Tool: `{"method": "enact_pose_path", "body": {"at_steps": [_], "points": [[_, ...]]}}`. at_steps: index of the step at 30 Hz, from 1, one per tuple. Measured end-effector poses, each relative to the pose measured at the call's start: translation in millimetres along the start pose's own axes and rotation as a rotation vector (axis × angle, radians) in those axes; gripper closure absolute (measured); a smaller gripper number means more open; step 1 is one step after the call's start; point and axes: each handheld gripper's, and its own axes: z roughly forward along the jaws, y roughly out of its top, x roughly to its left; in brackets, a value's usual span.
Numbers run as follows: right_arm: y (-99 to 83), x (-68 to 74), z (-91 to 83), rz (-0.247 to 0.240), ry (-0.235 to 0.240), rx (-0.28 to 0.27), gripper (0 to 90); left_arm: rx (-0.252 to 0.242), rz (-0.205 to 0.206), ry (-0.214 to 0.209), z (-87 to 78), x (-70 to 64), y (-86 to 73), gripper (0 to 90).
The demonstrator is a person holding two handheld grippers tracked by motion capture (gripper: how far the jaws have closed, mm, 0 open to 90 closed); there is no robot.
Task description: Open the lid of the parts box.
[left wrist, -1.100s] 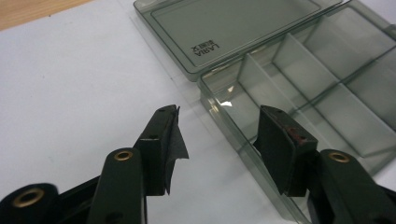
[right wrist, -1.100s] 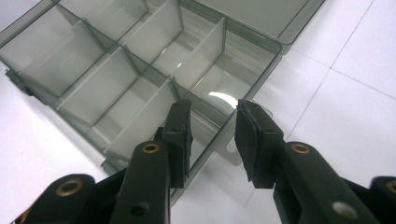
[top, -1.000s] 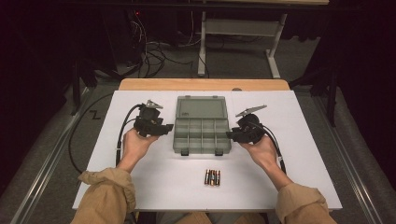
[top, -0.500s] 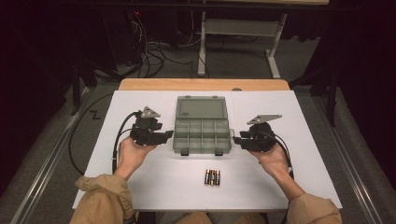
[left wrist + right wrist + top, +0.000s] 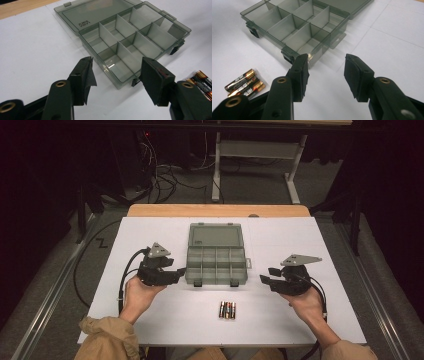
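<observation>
Between the claws, open organizer box (image 5: pixel 216 265), compartments bare.

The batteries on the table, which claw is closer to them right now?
Right. The right claw hovers open just right of and slightly beyond the batteries; the left claw sits farther off to their left, by the organizer box.

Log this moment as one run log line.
left gripper: open, empty, left of organizer box | right gripper: open, empty, right of box | box: lid open, compartments empty | batteries: on table, untouched
</observation>
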Motion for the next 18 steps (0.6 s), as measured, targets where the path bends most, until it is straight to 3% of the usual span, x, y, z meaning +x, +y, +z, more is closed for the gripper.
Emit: {"method": "enact_pose_path", "body": {"at_steps": [18], "points": [[-50.2, -1.8, -33.3, -0.045, -0.045, -0.098, 49.5, -0.003, 0.003, -0.022, -6.1, -10.3, -17.8, 43.6]]}}
